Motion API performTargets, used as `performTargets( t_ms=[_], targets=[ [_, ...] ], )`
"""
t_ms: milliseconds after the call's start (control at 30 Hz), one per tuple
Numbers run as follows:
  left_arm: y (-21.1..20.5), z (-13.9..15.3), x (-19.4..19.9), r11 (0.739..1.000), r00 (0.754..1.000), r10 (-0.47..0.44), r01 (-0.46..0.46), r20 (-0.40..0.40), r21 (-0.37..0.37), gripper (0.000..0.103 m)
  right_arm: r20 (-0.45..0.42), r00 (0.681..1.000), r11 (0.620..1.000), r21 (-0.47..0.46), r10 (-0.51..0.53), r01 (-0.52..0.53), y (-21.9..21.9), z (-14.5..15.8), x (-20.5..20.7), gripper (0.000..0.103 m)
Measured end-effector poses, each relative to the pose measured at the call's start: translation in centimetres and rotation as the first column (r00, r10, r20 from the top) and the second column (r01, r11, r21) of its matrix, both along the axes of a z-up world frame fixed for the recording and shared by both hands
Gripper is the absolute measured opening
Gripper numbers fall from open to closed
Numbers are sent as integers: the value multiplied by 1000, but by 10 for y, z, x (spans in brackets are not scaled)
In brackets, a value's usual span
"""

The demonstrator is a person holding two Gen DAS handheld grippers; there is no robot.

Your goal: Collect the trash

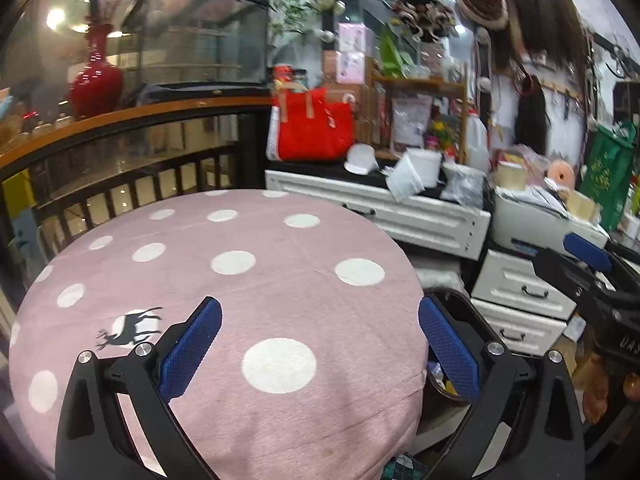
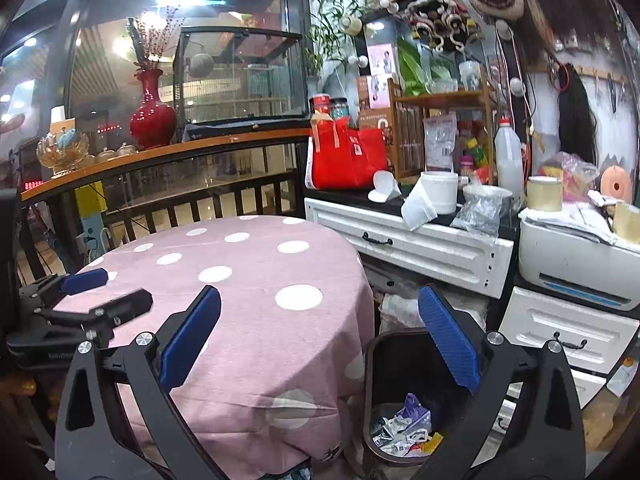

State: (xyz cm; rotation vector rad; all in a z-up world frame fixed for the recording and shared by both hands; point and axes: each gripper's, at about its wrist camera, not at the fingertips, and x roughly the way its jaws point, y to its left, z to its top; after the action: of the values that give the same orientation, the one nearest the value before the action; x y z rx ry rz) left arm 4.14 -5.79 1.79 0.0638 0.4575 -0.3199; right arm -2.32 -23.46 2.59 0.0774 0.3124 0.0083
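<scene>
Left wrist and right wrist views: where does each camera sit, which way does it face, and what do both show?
Left wrist: on the left claw, above the pink dotted tablecloth, facing the white drawer cabinet; own open blue fingers show, and the right claw at the right edge.
Right wrist: on the right claw, over the table edge and trash bin; own open fingers show, and the left claw at left.
Shared: tablecloth, red vase, red bag, cabinet.

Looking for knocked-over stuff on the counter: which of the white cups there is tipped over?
The paper cup at the counter's front edge leans tilted against the upright white tub.
</scene>
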Motion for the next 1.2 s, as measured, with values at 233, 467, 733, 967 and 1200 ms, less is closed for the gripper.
performTargets(
  t_ms=[233, 467, 733, 967, 1200],
  targets=[
    [15, 9, -19, 997, 996, 69, -67, 54, -45, 97, 23, 1000, 1000, -19, 13, -12, 9, 1, -18, 97],
    [15, 13, -32, 997, 993, 72, -69, 95, -40, 97, 31, 999, 999, -43, 33, -32, 16, 1, -27, 97],
    [17, 13, -37, 997, 993, 72, -68, 96, -49, 97, 29, 998, 999, -17, 50, -50, 15, 0, -30, 97],
    [17, 13, -40, 997, 992, 70, -65, 108, -44, 97, 33, 998, 999, -18, 48, -48, 14, 0, -32, 97],
    [17, 13, -41, 997, 992, 69, -65, 110, -44, 97, 30, 998, 999, -18, 47, -47, 14, 0, -32, 97]
  ],
)
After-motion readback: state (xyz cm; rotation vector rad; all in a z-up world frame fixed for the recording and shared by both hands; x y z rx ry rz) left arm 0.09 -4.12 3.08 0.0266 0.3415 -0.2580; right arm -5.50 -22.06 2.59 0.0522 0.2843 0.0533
